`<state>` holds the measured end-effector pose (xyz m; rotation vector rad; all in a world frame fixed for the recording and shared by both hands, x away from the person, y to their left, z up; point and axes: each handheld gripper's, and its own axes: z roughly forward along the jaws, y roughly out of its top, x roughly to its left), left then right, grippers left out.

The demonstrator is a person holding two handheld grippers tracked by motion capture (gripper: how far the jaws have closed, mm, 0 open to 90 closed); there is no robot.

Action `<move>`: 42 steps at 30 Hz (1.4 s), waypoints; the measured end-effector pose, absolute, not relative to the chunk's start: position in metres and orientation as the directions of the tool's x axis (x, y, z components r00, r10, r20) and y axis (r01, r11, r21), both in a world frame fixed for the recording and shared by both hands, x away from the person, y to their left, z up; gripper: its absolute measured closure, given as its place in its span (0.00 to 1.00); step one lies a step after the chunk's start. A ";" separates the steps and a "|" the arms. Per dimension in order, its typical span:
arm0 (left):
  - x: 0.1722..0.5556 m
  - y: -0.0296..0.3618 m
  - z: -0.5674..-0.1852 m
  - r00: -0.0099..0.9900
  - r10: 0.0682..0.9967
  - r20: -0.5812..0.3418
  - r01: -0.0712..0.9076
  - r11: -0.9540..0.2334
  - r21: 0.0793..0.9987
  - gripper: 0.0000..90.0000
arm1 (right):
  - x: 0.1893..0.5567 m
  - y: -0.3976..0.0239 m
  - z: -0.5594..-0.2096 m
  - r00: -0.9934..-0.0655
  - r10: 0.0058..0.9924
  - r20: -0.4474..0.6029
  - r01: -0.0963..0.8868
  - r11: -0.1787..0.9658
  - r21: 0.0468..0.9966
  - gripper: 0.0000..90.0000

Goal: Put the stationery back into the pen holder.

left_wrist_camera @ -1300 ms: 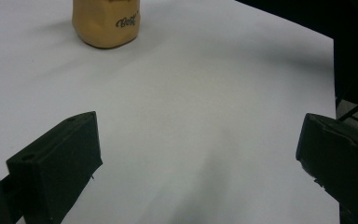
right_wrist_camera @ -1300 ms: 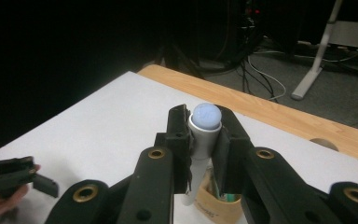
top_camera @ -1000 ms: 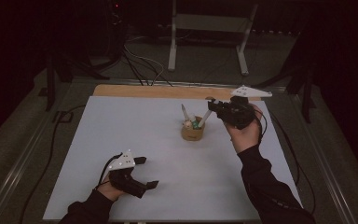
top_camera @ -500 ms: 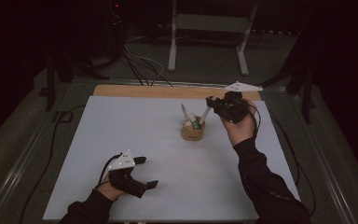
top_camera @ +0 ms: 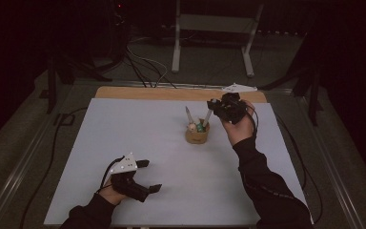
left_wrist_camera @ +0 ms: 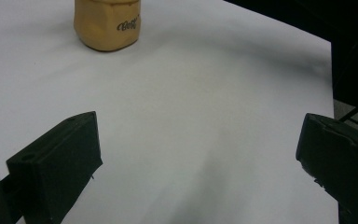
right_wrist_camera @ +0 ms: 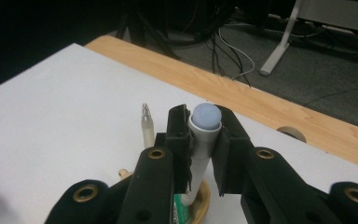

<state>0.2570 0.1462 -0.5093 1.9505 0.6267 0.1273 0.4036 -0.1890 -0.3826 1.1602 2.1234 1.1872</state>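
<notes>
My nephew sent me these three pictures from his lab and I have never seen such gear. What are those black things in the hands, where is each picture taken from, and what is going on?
A person sits at a white table holding a hand-held two-jaw clamp in each hand. One picture looks down from above; the other two come from cameras riding on the clamps. The left gripper rests low over the table with its jaws wide apart and nothing between them. The right gripper is clamped on a grey marker whose lower end is in a small tan cup. Another pen also stands in that cup.
</notes>
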 end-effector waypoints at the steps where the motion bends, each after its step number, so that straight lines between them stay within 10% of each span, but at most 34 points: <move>1: 0.257 0.146 -0.509 0.858 0.480 -0.184 0.370 -0.327 0.870 0.01 | 0.404 -0.188 -0.384 -0.548 0.837 0.014 0.456 0.284 0.843 0.87; 39: 0.258 0.147 -0.510 0.856 0.481 -0.188 0.374 -0.326 0.868 0.01 | 0.431 -0.177 -0.428 -0.546 0.837 0.030 0.564 0.342 0.751 0.87; 42: 0.258 0.147 -0.510 0.856 0.481 -0.188 0.374 -0.325 0.869 0.01 | 0.430 -0.179 -0.424 -0.548 0.834 0.067 0.551 0.299 0.779 0.63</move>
